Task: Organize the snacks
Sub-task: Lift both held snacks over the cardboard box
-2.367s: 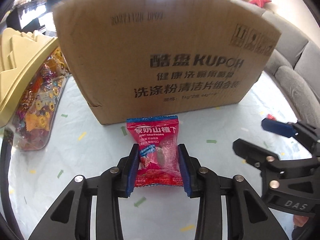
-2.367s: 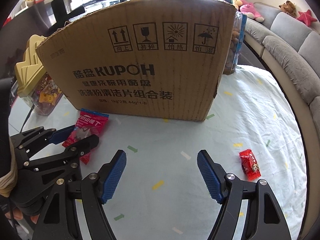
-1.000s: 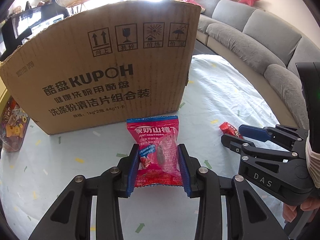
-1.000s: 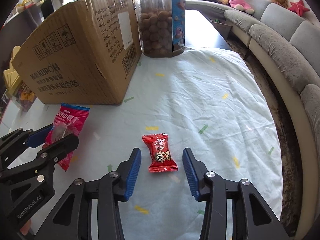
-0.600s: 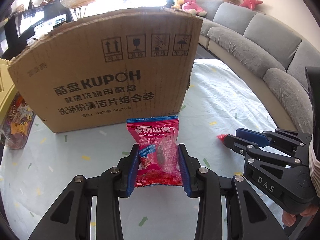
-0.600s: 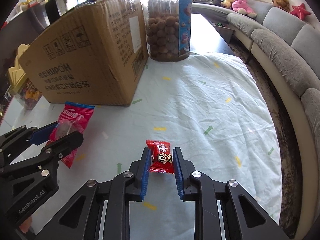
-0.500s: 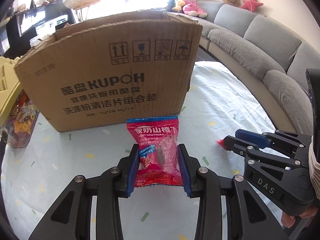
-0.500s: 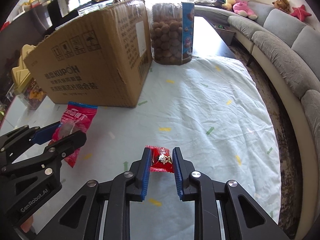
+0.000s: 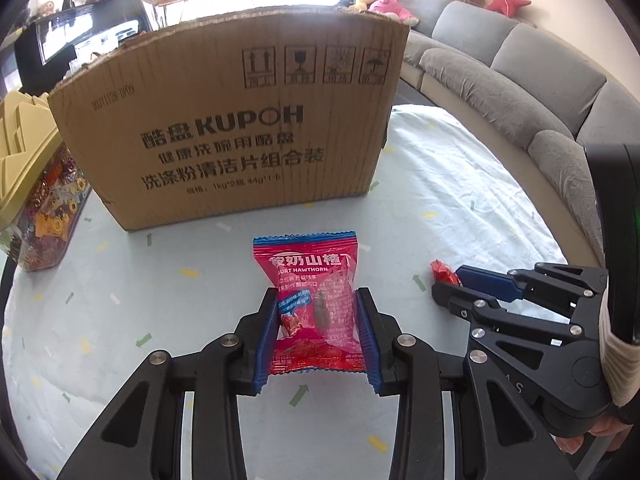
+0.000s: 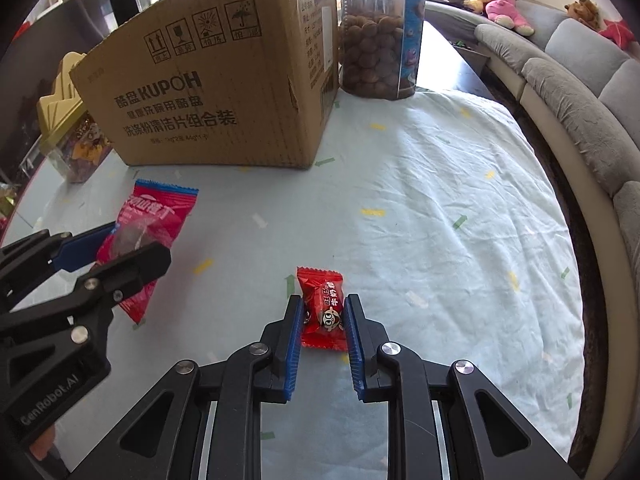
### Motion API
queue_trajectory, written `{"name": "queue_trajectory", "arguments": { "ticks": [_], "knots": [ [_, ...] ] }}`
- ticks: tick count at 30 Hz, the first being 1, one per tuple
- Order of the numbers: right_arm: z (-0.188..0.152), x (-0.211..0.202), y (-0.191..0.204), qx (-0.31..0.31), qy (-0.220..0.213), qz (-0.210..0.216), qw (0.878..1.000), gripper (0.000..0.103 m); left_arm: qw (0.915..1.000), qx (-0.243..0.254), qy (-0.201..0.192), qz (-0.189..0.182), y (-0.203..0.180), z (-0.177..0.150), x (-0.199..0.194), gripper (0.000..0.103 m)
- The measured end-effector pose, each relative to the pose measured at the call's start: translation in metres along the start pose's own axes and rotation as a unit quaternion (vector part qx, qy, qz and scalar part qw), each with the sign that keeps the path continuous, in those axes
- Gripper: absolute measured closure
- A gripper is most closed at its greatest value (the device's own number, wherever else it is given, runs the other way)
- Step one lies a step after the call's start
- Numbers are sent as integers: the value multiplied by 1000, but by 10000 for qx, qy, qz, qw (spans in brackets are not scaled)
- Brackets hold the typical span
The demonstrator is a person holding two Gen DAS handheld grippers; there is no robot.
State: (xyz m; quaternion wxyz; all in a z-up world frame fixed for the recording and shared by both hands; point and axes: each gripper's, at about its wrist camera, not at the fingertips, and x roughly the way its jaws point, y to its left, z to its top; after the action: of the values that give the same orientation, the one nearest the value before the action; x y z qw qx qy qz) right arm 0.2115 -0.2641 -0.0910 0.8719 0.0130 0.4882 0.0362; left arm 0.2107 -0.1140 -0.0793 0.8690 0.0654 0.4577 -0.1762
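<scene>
My left gripper (image 9: 317, 306) is shut on a pink hawthorn snack packet (image 9: 314, 292) and holds it above the table, in front of the brown cardboard box (image 9: 240, 136). My right gripper (image 10: 320, 312) is shut on a small red candy (image 10: 323, 308), lifted over the cloth. The right gripper also shows at the right of the left wrist view (image 9: 448, 284) with the red candy (image 9: 442, 271) at its tips. The left gripper (image 10: 120, 248) with the pink packet (image 10: 152, 232) shows at the left of the right wrist view. The box (image 10: 224, 92) stands at the back.
A clear jar of brown round snacks (image 10: 376, 40) stands right of the box. A yellow-lidded jar of wrapped sweets (image 9: 36, 200) stands left of it. The table has a pale blue cloth (image 10: 440, 200). A grey sofa (image 9: 520, 80) curves along the right.
My right gripper closed on the red candy and lifted it off the cloth. My left gripper kept hold of the pink packet and swung to face the box more squarely.
</scene>
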Motion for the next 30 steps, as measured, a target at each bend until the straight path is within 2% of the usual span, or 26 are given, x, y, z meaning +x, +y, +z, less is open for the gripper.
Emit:
{"name": "queue_trajectory", "arguments": {
  "ticks": [6, 14, 20, 30],
  "knots": [
    [6, 7, 2, -31, 96, 1, 9999, 80, 9999, -56, 81, 24, 0, 0, 5, 66],
    [4, -5, 12, -39, 29, 52, 10000, 82, 9998, -150, -91, 81, 7, 1, -13, 66],
    [7, -33, 26, -25, -340, 107, 9994, 82, 9991, -219, -336, 116, 17, 2, -40, 66],
    [30, -87, 51, -110, -1092, 243, 9937, 82, 9950, -320, -920, 226, 38, 24, -86, 66]
  ]
}}
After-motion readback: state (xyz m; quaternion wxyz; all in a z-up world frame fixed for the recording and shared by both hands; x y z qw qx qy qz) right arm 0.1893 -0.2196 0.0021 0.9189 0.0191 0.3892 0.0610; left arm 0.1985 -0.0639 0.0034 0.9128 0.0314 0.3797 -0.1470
